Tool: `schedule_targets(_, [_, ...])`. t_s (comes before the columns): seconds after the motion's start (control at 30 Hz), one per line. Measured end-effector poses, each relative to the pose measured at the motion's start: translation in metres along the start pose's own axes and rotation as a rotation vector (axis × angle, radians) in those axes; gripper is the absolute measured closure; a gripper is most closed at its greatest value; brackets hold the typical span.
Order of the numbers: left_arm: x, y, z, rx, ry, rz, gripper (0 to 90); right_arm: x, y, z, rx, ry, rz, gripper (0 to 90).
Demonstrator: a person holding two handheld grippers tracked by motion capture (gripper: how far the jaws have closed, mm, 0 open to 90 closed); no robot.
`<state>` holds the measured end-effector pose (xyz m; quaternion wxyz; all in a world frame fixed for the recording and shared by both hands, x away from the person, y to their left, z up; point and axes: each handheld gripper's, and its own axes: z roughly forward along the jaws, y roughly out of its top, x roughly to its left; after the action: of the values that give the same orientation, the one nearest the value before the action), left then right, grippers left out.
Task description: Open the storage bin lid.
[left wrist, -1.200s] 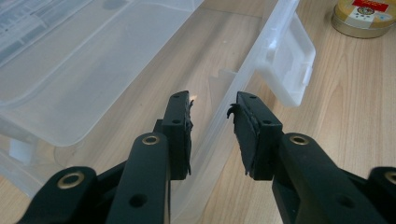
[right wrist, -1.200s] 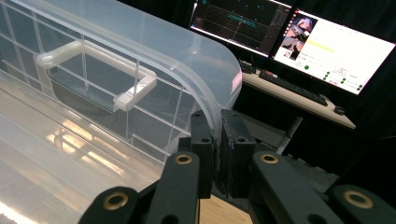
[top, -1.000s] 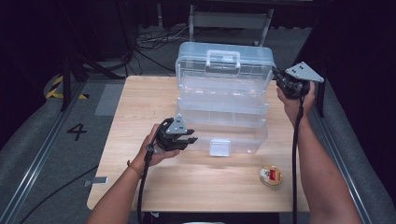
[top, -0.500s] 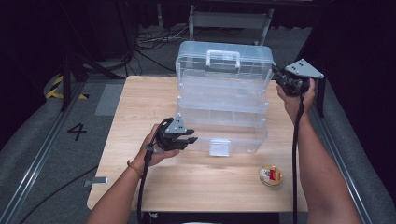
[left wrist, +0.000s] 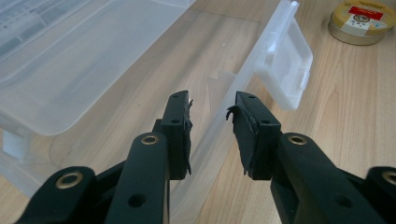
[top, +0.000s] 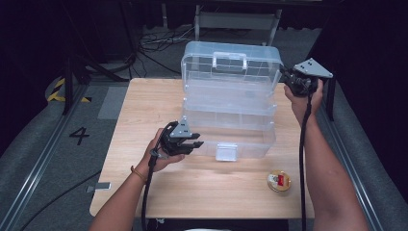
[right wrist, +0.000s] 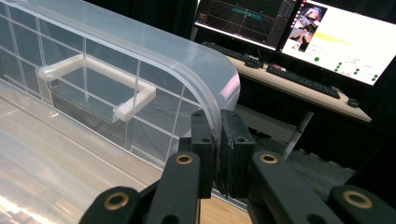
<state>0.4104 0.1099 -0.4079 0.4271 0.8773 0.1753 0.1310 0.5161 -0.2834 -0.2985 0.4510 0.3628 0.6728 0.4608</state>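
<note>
1. On the pale wooden worktop (top: 144,125) stands a large clear plastic storage box (top: 228,115) with its domed lid (top: 231,65) raised upright at the back.
2. Its lid is see-through, moulded in a grid of ribs, with a frosted white carry handle (right wrist: 98,81); a frosted white latch flap (left wrist: 287,70) hangs at the box's front edge.
3. The right gripper (right wrist: 217,154) has its black fingers pressed together on the lid's rounded corner rim.
4. The left gripper (left wrist: 212,135) holds its fingers partly apart, astride the box's thin front wall without pinching it.
5. A small round gold tin (top: 279,181) with a red label lies near the front right of the box.
</note>
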Motion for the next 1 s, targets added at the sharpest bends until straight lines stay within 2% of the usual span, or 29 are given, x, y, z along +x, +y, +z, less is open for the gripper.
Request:
schedule_targets(0.8, [0.002, -0.001, 0.000, -0.009, -0.010, -0.009, 68.0, -0.013, 0.005, 0.033, 0.040, 0.008, 0.070, 86.2])
schedule_targets(1.0, [0.002, -0.001, 0.000, -0.016, -0.015, -0.023, 67.8, -0.018, 0.006, 0.048, 0.071, 0.012, 0.086, 86.1])
